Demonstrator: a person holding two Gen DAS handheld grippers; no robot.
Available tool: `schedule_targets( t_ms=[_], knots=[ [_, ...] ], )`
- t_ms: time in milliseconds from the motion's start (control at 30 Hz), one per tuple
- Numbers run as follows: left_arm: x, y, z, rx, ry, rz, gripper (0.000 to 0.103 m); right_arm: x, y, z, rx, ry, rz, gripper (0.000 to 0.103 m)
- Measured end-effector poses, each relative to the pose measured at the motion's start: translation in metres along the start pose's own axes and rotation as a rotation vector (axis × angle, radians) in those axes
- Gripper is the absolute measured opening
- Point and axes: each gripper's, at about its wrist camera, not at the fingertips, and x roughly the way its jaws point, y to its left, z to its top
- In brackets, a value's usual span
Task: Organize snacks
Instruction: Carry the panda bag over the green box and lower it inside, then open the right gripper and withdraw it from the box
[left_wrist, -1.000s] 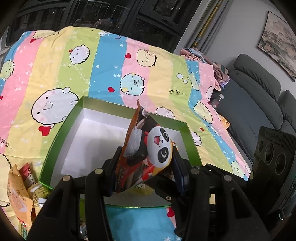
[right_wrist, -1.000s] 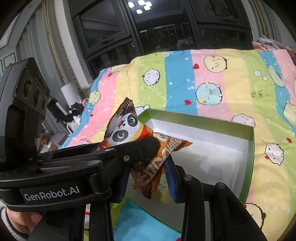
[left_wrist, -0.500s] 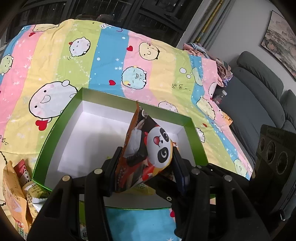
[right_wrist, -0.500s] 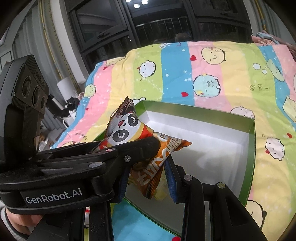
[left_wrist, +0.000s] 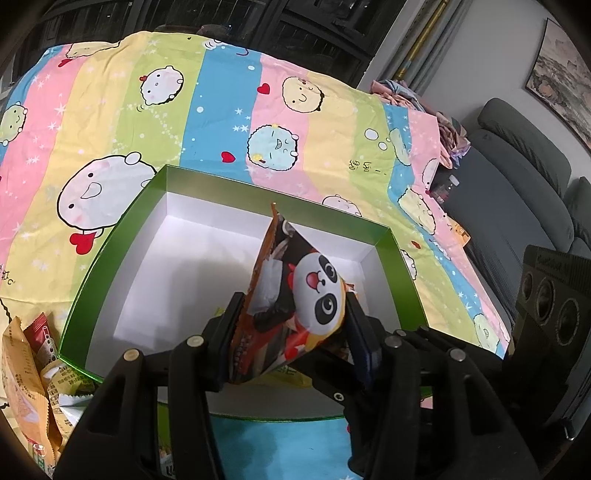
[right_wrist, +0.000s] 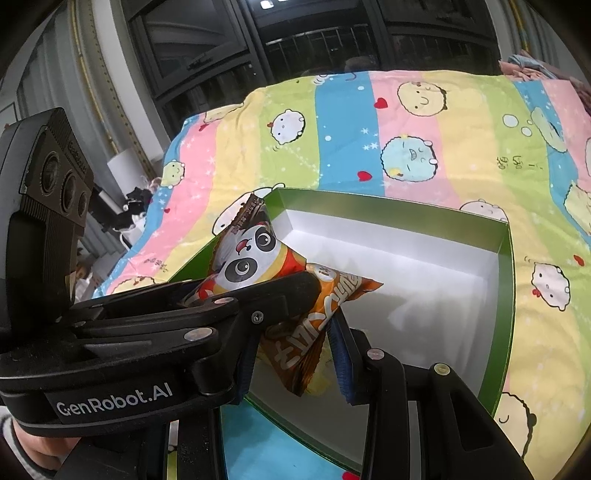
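My left gripper (left_wrist: 291, 332) is shut on an orange panda snack packet (left_wrist: 295, 295), held upright over the near part of a green box with a white inside (left_wrist: 110, 258). The packet and box rim (right_wrist: 506, 266) also show in the right wrist view, where the left gripper (right_wrist: 280, 291) crosses in front. My right gripper (right_wrist: 291, 362) is shut on an orange-brown snack packet (right_wrist: 314, 332) over the box's near left corner. A yellow packet lies in the box under both, mostly hidden.
A striped cartoon bedsheet (left_wrist: 221, 110) covers the surface. Several loose snack packets (left_wrist: 29, 369) lie at the box's near left. A grey sofa (left_wrist: 517, 184) stands to the right, dark windows behind.
Both grippers have moved forward and lower over the box with their packets still held. The box looks larger and closer in both views.
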Motion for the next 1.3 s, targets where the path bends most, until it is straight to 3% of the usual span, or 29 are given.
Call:
schedule_targets(
  t_ms=[367, 533, 833, 900, 967, 1200, 1300],
  knots=[
    [0.002, 0.002, 0.001, -0.008, 0.002, 0.013, 0.055, 0.002, -0.001, 0.000, 0.000, 0.004, -0.010, 0.039],
    [0.000, 0.001, 0.001, -0.002, -0.009, 0.056, 0.077, 0.000, -0.001, -0.001, -0.007, -0.008, -0.024, 0.039],
    [-0.014, -0.003, 0.004, 0.035, -0.064, 0.129, 0.090, -0.007, 0.004, 0.000, -0.028, -0.027, -0.056, 0.039],
    [-0.020, -0.002, 0.004, 0.034, -0.080, 0.142, 0.091, -0.013, 0.007, 0.001, -0.036, -0.039, -0.065, 0.047],
    [-0.028, -0.001, 0.006, 0.030, -0.094, 0.170, 0.103, -0.018, 0.010, 0.002, -0.040, -0.052, -0.075, 0.053],
    [-0.067, 0.012, 0.002, -0.013, -0.172, 0.211, 0.103, -0.049, 0.028, 0.004, -0.078, -0.149, -0.141, 0.075],
    [-0.080, 0.015, -0.002, -0.030, -0.187, 0.230, 0.103, -0.061, 0.036, 0.004, -0.089, -0.184, -0.139, 0.077]
  ],
)
